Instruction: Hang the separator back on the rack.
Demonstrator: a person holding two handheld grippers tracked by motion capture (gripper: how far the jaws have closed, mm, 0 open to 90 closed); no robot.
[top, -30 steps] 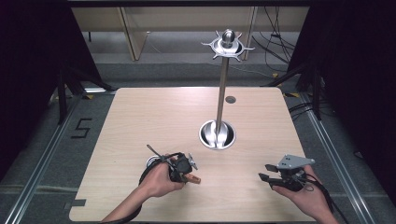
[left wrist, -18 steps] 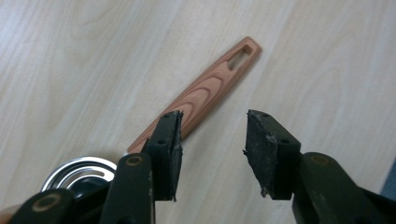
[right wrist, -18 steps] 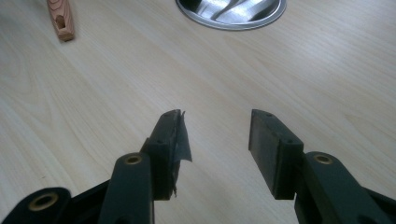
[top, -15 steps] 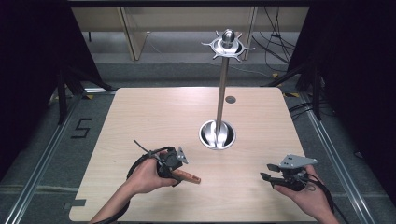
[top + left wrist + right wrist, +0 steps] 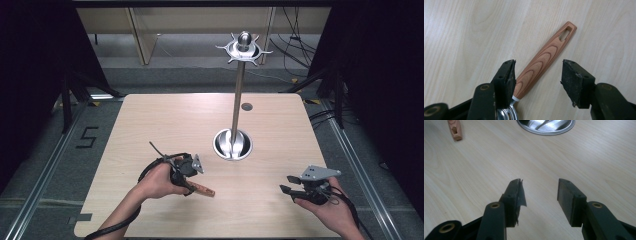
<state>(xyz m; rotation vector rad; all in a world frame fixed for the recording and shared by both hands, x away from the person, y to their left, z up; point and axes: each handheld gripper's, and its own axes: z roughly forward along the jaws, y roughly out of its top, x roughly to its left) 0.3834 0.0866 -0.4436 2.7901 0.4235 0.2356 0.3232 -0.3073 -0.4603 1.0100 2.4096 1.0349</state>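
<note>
Wooden-handled utensil lying flat on the light wood table, near the front left, well apart from the metal stand. Left gripper just been opening, jaws wide, handle between them but unpressed, brushing the left pad. Right gripper spread, empty, resting well apart at front right. Risk, judged: lifting away at a slant could drag the handle by that touching pad, skewing or rolling the utensil across the table

Left gripper over wooden handle on table; right gripper apart, near metal stand
</note>
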